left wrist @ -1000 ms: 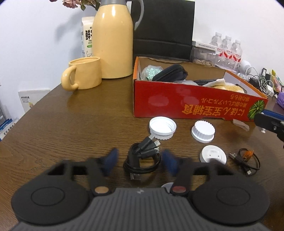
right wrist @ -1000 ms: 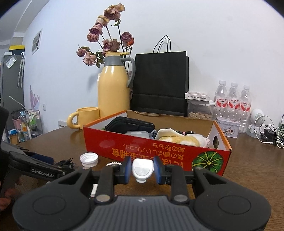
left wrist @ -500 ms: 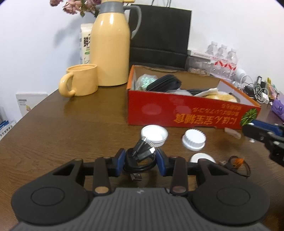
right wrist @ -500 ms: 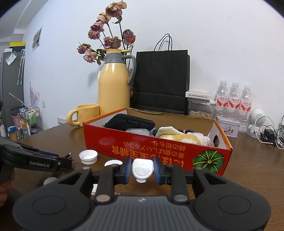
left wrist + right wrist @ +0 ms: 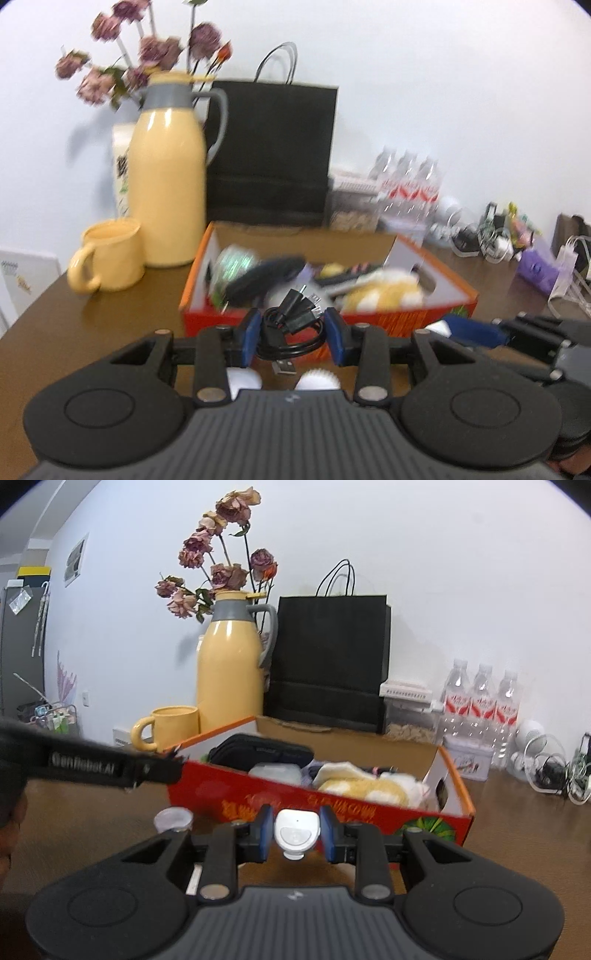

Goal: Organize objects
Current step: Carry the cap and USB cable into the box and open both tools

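Left claw (image 5: 291, 334) is pinching the coiled black cable (image 5: 291, 325), hanging just short of the red box (image 5: 458, 291), straight ahead. Right claw (image 5: 297, 832) is pinching a white gadget (image 5: 297, 830), box ahead too.

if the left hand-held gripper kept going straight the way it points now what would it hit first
Probably the red box. The left hand-held gripper, shut on the coiled black cable, points at the box's near wall or just over its rim, towards the black pouch inside. Blur makes depth uncertain.
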Available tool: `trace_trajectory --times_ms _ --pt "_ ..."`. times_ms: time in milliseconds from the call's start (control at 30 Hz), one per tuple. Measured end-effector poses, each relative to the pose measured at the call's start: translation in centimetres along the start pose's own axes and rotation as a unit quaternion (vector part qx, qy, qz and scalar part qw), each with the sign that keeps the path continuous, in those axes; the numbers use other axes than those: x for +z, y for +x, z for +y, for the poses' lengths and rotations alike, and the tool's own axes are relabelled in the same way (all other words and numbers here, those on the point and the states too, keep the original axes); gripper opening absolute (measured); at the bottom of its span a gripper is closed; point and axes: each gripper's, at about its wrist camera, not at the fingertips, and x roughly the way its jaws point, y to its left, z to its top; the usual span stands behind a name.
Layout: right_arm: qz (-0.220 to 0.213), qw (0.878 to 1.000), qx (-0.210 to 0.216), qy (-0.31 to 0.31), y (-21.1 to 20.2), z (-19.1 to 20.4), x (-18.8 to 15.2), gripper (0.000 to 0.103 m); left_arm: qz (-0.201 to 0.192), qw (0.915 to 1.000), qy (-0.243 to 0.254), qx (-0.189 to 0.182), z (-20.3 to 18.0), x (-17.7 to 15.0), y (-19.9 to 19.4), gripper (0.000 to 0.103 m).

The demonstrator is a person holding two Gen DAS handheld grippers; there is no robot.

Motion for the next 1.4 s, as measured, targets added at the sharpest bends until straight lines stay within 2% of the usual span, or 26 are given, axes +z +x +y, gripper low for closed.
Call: trace_trajectory --times_ms 267,567,767,900,1067,1267,1300,1333,1367,1400 --pt "-0.020 1.000 -0.025 -0.003 2.9 -2.1 3.7 0.026 -0.030 0.9993 0.007 -0.023 -2.0 4.0 3.6 0.038" --pt "-0.019 0.999 -0.038 0.017 7.9 -4.8 6.6 0.026 -0.040 0.9990 -0.001 -0.022 -3.0 6.4 8.7 0.038" --pt "-0.012 0.998 -0.050 0.042 11.0 -6.3 6.4 0.026 -0.030 0.9992 -0.023 -0.008 -2.0 6.8 12.4 0.038" --pt "-0.006 0.998 -0.050 0.046 11.8 -7.0 5.5 0.025 -0.008 0.9997 -0.019 -0.008 -1.6 6.0 13.8 0.038" --pt "0.012 0.998 -0.045 0.052 12.5 -7.6 4.5 0.025 -0.004 0.9999 -0.008 -0.005 -1.9 5.3 14.2 0.038" --pt "0.009 0.998 -0.039 0.054 11.8 -7.7 4.4 0.026 -0.008 1.0000 0.003 -0.004 -2.3 4.8 13.9 0.039" --pt "0.011 0.998 -0.039 0.054 11.8 -7.7 4.4 0.026 -0.012 0.9999 0.002 -0.002 -2.2 4.8 13.8 0.041" --pt "0.012 0.998 -0.040 0.054 11.9 -7.6 4.4 0.026 -0.015 0.9999 0.000 0.000 -2.2 4.8 13.8 0.054" --pt "0.015 0.998 -0.040 0.054 11.9 -7.7 4.4 0.026 -0.017 0.9999 0.000 0.003 -2.2 4.8 13.8 0.073" --pt "0.018 0.997 -0.041 0.056 12.0 -7.8 4.3 0.026 -0.023 0.9997 0.001 0.006 -2.2 4.8 13.7 0.081"
